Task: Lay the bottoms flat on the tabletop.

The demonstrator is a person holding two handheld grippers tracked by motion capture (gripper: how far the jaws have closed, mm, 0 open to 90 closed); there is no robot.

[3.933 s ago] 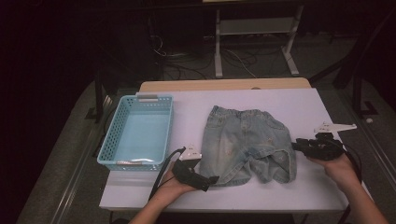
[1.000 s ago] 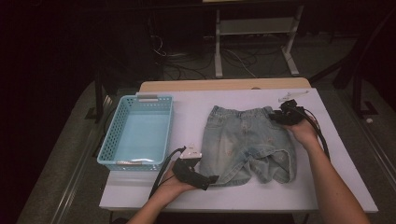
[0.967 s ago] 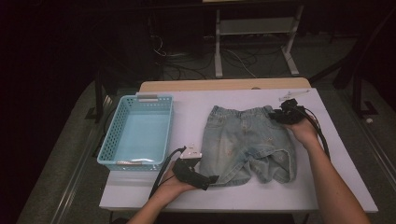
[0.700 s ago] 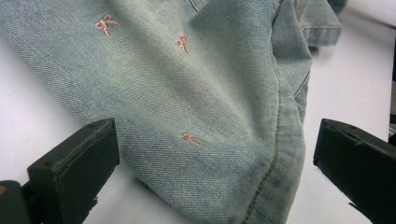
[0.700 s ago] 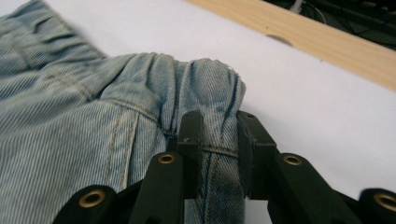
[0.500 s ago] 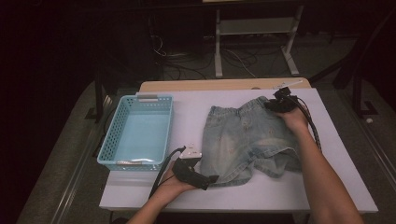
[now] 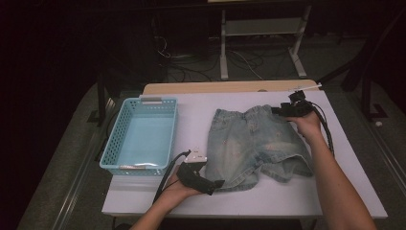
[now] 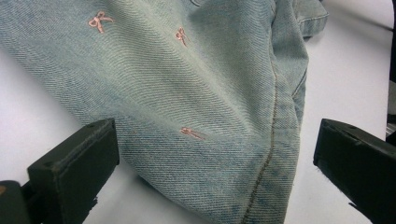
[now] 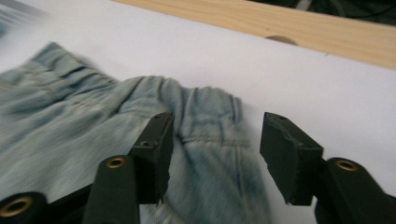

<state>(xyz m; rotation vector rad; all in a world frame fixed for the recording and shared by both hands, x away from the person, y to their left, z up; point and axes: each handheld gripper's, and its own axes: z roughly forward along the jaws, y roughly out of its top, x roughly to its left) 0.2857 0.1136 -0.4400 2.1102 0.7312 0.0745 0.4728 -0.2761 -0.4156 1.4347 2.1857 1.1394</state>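
Pale denim shorts (image 7: 256, 146) spread flat on white table (image 7: 335, 201), waistband corner lying between and just ahead of parted right gripper (image 9: 215, 154) jaws, hem corner between wide-open left gripper (image 8: 210, 182) jaws, neither clamped on cloth yet.

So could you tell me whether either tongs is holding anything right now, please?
Nothing is held: the left tongs straddle the shorts hem, the right tongs their waistband, both open.

Shorts (image 7: 256, 143) right of basket (image 7: 141, 136) on table (image 7: 191, 108)
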